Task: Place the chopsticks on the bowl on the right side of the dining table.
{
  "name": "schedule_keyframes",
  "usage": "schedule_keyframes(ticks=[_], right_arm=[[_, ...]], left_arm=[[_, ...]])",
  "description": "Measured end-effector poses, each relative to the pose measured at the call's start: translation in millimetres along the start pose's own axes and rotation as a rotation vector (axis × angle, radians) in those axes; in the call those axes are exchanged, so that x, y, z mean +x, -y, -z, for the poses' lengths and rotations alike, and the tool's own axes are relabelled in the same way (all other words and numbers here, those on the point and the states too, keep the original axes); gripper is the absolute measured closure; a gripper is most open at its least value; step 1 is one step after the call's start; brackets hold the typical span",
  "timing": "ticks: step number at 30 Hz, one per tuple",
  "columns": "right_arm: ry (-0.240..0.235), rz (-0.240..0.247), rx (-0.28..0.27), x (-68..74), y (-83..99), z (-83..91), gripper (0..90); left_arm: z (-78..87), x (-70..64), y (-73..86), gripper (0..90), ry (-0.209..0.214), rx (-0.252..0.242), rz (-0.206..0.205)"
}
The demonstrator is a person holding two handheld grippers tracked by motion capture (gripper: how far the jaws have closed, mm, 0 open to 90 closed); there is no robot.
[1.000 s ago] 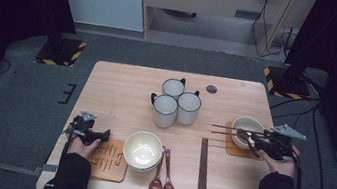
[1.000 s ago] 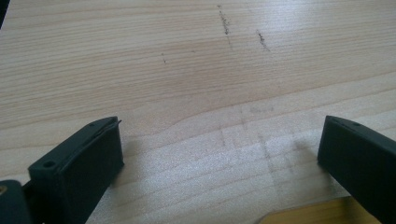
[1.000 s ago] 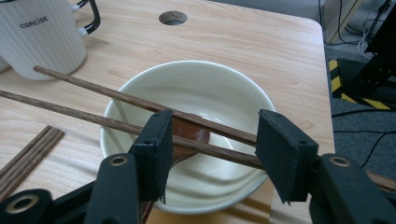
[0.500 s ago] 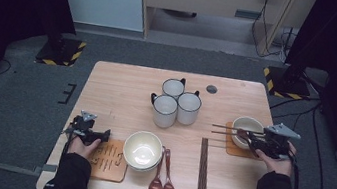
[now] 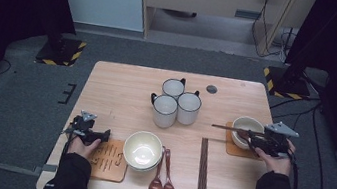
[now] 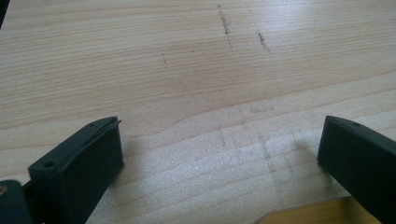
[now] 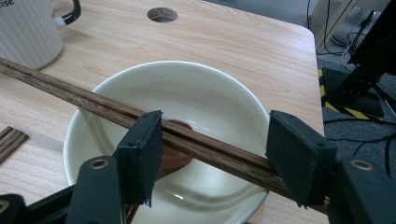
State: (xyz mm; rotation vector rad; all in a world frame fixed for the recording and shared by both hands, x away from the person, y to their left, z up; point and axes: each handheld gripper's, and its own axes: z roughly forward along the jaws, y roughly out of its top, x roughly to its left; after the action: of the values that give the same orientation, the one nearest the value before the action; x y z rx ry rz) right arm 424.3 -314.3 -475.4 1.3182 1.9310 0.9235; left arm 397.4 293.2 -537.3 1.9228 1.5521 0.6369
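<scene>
A cream bowl point(image 5: 244, 123) point(image 7: 187, 93) stands on a wooden coaster point(image 5: 229, 147) at the table's right. A pair of dark wooden chopsticks point(image 5: 229, 128) point(image 7: 70, 93) lies across its rim, pointing left. Inside the bowl is a brown spoon point(image 7: 175, 156). My right gripper point(image 5: 253, 137) point(image 7: 215, 135) is open, one jaw on each side of the chopsticks' near end, neither pressing on them. At the front left my left gripper point(image 5: 105, 135) point(image 6: 219, 140) hovers open low over bare wood, with nothing between its jaws. A corner of another wooden coaster point(image 5: 108, 161) point(image 6: 308, 217) lies right beside it.
Three white mugs point(image 5: 175, 103) point(image 7: 23, 28) cluster at the table's middle back. A second cream bowl point(image 5: 142, 148) sits front centre, two brown spoons point(image 5: 162, 187) to its right, then more chopsticks point(image 5: 202, 175) laid flat. A round cable hole point(image 5: 212, 89) point(image 7: 162, 14) is near the far edge.
The right hand has shifted very slightly by the bowl, and the chopsticks over it now read as one line. The left gripper has not moved.
</scene>
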Motion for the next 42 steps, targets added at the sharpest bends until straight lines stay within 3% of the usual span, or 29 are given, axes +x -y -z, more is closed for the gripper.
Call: schedule_keyframes(ticks=[13,23,30,42], right_arm=[[0.002,-0.001,-0.006,-0.6,-0.6,-0.9,35.7],[-0.017,-0.038,-0.026,-2.3,-7.6,1.9,32.3],[-0.008,-0.066,-0.013,-6.0,-12.3,-6.8,30.6],[-0.033,-0.042,0.004,1.6,-18.6,-22.0,28.3]], left_arm=[[0.0,0.0,0.0,0.0,0.000,0.000,0.000],[0.1,0.1,0.0,0.0,0.000,0.001,-0.001],[0.0,0.0,0.0,0.0,0.000,0.000,0.000],[0.0,0.0,0.0,0.0,0.000,0.000,0.000]])
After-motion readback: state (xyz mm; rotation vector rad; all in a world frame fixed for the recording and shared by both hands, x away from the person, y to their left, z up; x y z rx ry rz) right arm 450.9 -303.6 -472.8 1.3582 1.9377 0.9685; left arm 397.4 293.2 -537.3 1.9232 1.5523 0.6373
